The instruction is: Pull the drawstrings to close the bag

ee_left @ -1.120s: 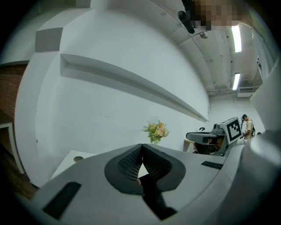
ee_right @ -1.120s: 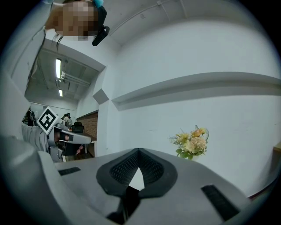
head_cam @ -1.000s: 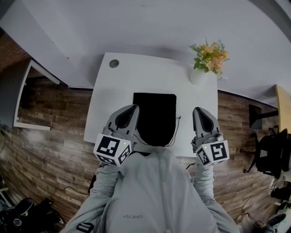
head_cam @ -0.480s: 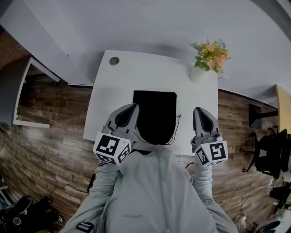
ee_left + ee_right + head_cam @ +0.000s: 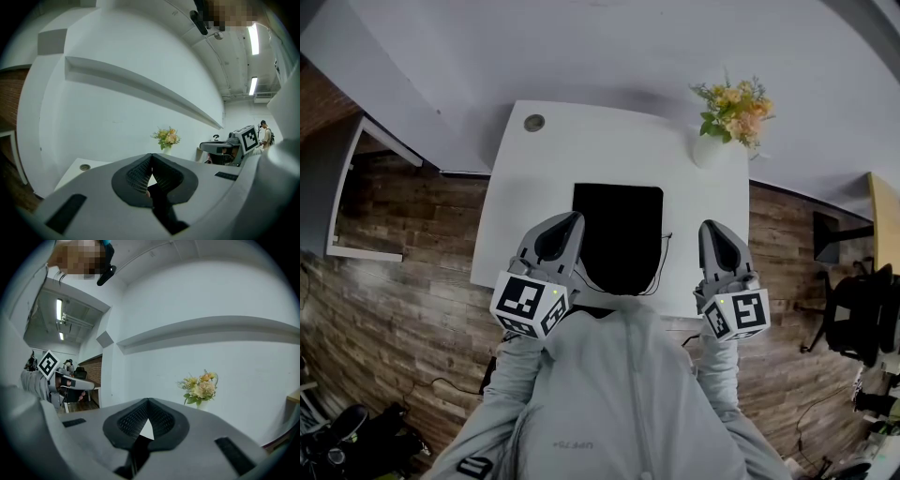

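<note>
Nothing shifted since earlier: left gripper [image 5: 569, 225] and right gripper [image 5: 711, 230] flank the black bag [image 5: 621, 234] mid-frame, jaws clenched, empty. Risk: a pinch misses the thin drawstring [image 5: 663, 261], or the bag slides across the table [image 5: 525, 187].

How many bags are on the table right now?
1: a black bag lies flat on the table, between the left gripper and the right gripper. No other bag shows, though the person's body hides the table's near edge.

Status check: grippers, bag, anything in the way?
Left gripper and right gripper shut, empty, flanking bag. Bag flat on table, drawstrings ungripped. Flower vase at far corner, clear.
</note>
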### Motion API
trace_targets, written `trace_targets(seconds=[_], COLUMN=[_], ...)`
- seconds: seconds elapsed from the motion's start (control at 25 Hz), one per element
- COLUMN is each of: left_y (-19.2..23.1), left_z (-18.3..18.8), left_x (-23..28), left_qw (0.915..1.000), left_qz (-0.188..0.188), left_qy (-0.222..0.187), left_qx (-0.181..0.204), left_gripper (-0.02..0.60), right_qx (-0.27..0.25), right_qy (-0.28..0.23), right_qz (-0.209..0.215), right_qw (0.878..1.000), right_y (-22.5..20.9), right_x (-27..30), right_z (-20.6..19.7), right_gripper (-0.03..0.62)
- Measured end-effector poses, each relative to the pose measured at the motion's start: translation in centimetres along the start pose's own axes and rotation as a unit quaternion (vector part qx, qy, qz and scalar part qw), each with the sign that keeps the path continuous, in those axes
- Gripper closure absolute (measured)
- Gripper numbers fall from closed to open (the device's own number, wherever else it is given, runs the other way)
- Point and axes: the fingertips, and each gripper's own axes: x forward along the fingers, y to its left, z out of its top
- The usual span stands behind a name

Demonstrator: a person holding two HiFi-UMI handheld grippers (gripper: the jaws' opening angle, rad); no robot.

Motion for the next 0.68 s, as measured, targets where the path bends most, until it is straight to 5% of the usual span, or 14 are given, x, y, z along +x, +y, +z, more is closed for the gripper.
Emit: trace_targets(seconds=[0.68], left_y=[0.22], left_z=[-0.47], left_x=[0.80], left_qw=[1.0000], left_qz=[0.000], left_qy=[0.005], left_qx=[-0.007], left_gripper=[0.557], right_qx=[-0.003], right_qy=[0.008], right_qz=[0.002], right_qw=[1.000], right_y=[-0.46], right_x=[-0.09], right_z=[-0.56], right_gripper=[0.572])
